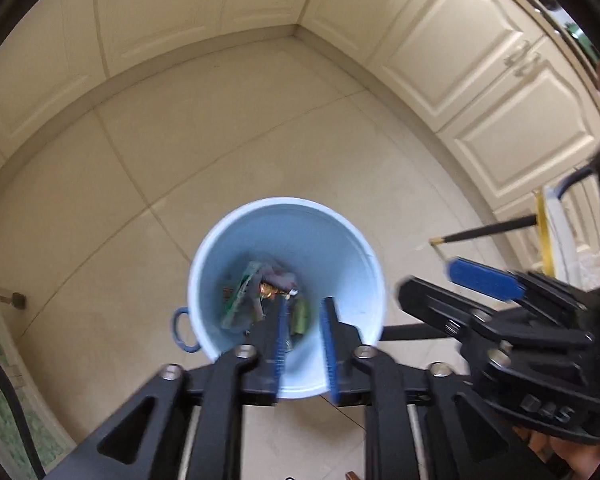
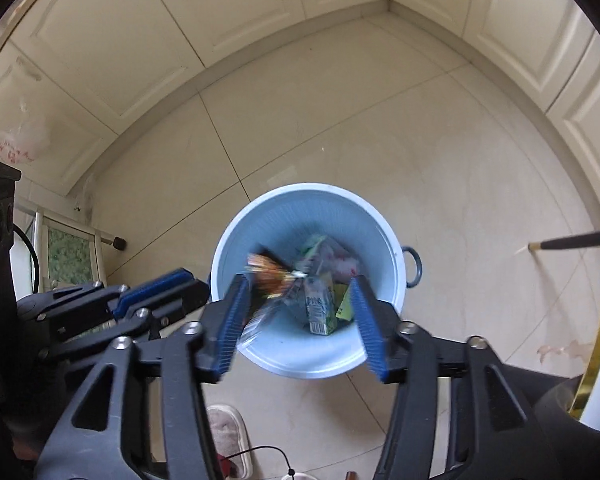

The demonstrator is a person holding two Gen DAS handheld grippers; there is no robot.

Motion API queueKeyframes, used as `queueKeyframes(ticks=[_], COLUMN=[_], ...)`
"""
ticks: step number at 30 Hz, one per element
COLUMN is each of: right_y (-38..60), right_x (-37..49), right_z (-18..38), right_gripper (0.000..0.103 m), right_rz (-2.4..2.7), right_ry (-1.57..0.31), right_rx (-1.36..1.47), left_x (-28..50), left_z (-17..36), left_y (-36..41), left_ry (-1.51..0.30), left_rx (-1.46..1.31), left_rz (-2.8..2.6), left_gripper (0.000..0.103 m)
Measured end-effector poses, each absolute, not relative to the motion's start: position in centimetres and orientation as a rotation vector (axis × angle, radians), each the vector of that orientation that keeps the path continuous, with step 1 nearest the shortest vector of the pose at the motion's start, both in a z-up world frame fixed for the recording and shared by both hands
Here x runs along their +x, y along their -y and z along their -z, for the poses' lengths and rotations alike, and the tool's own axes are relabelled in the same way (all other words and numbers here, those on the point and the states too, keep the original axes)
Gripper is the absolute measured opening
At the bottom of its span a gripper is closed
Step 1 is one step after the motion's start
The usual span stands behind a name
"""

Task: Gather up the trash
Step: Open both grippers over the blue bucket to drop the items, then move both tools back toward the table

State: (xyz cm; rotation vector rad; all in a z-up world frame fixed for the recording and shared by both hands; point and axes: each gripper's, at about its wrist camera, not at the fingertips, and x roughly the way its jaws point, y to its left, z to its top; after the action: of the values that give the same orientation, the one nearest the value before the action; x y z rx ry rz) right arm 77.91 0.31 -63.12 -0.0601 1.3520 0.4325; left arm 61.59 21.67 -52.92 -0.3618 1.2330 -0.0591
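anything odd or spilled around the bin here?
Nothing spilled. The blue bin stands upright on the tile floor with the trash inside it, including a drink carton. A blurred orange wrapper sits over the opening between the right tool fingers, seemingly mid-drop. The left tool is open and empty.

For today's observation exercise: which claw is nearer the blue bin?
Neither clearly. The left claw and the right claw both hang open above the bin, side by side over its mouth.
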Motion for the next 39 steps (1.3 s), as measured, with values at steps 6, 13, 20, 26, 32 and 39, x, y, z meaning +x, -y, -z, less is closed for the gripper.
queueKeyframes(ticks=[6, 13, 20, 26, 32, 39], right_y=[-1.3, -4.7, -3.3, 2.2, 8.1, 14.9], right_x=[76.2, 71.0, 62.7, 55.1, 47.4, 39.0], right_z=[59.7, 50.3, 36.8, 26.3, 17.3, 10.0], right_gripper=[0.071, 0.091, 0.101, 0.103, 0.103, 0.103], right_rz=[-0.501, -0.597, -0.538, -0.465, -0.350, -0.246], right_ry=[-1.331, -1.173, -0.900, -0.684, -0.495, -0.306], right_rx=[-0.040, -0.126, -0.180, -0.113, -0.074, -0.008], left_x=[59.8, 54.2, 47.8, 42.2, 35.0, 21.9], left_z=[48.4, 39.3, 28.0, 20.2, 16.7, 16.9], left_y=[-24.6, -26.6, -23.3, -18.3, -13.5, -9.1], left_ry=[-1.170, -1.018, -0.764, -0.550, -0.378, -0.206], left_rx=[-0.316, -0.274, -0.220, -0.130, -0.078, -0.033], left_rz=[-0.115, -0.263, -0.243, -0.199, -0.100, -0.026], left_gripper=[0.045, 0.060, 0.076, 0.092, 0.102, 0.102])
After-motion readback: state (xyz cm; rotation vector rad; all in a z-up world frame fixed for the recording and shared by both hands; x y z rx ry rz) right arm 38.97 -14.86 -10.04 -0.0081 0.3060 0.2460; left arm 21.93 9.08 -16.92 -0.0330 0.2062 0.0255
